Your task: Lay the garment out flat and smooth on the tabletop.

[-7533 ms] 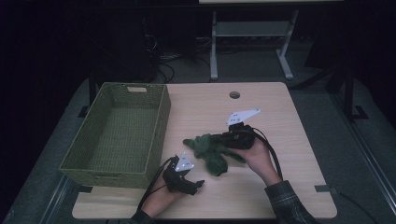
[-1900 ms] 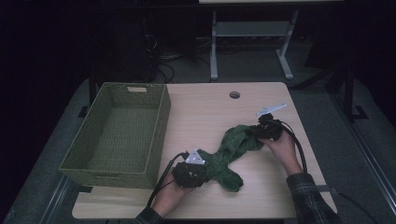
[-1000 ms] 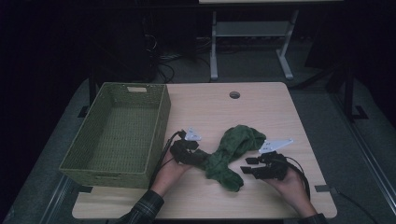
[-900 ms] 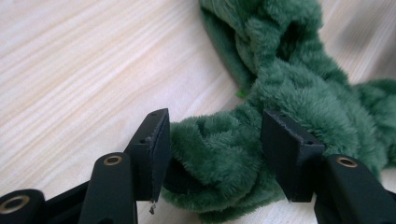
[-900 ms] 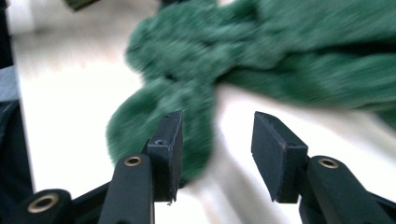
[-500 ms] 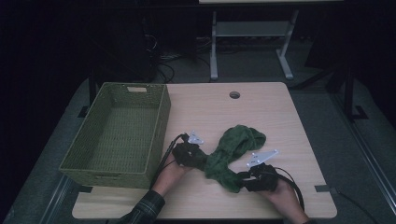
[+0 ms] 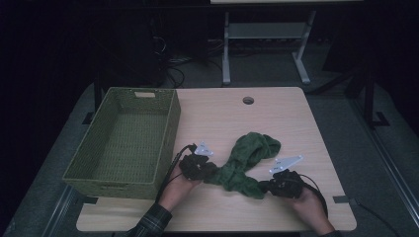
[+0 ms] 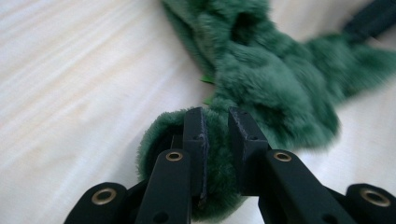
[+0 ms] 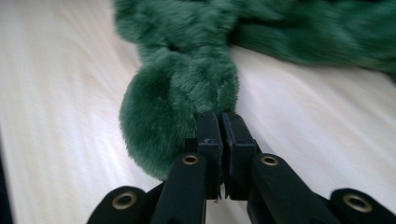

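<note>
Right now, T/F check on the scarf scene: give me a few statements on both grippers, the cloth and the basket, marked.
1. The left gripper has fluffy green scarf between its jaws. True; its jaws have just been closing on one end.
2. The right gripper hangs open above the table. False; it is shut on the scarf's other end, the pads nearly meeting.
3. The green woven basket holds the scarf. False; the scarf lies on the wooden table, right of the basket in the high view.
4. The scarf lies between the two grippers. True.
5. The scarf is folded into a neat square. False; it lies as a long, bunched, curving strip.
</note>
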`<state>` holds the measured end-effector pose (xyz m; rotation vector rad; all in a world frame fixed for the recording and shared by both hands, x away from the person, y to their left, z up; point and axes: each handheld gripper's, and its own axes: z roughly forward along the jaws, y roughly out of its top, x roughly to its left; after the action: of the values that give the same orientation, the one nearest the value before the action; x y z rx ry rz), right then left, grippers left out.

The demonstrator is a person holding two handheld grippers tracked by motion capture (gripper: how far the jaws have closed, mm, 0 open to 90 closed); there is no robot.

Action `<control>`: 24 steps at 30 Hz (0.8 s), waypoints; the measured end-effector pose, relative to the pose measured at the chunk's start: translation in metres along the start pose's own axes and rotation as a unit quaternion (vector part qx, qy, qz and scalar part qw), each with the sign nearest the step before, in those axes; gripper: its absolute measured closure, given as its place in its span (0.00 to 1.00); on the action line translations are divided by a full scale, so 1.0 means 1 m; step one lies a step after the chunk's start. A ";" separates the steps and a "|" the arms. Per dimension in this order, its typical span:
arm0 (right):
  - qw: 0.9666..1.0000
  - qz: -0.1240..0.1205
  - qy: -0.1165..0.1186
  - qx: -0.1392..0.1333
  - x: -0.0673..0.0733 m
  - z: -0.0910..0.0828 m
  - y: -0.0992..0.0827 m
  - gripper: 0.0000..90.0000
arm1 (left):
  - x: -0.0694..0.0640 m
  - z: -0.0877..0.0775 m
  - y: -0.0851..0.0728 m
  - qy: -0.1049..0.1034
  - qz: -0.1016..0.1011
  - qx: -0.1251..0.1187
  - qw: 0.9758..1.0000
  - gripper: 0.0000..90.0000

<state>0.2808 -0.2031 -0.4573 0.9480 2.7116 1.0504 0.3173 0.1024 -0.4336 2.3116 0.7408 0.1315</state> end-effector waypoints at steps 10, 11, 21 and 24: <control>0.999 0.012 -0.032 0.017 -0.030 -0.019 -0.008 0.97 | -0.033 0.000 -0.018 -0.062 0.001 0.008 0.998 0.86; 0.999 0.013 -0.028 0.018 -0.030 -0.020 -0.010 0.97 | -0.035 0.002 -0.020 -0.064 -0.001 0.009 0.998 0.85; 0.999 0.031 -0.023 -0.019 -0.033 -0.028 -0.008 0.74 | -0.024 -0.011 -0.012 -0.049 -0.006 -0.021 0.999 0.60; 0.998 0.035 -0.028 -0.041 -0.038 -0.032 -0.001 0.72 | -0.019 -0.015 -0.005 -0.039 -0.011 -0.036 0.999 0.57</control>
<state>0.3018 -0.2443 -0.4383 1.0500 2.5864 1.1185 0.2943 0.1040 -0.4237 2.2267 0.7103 0.0566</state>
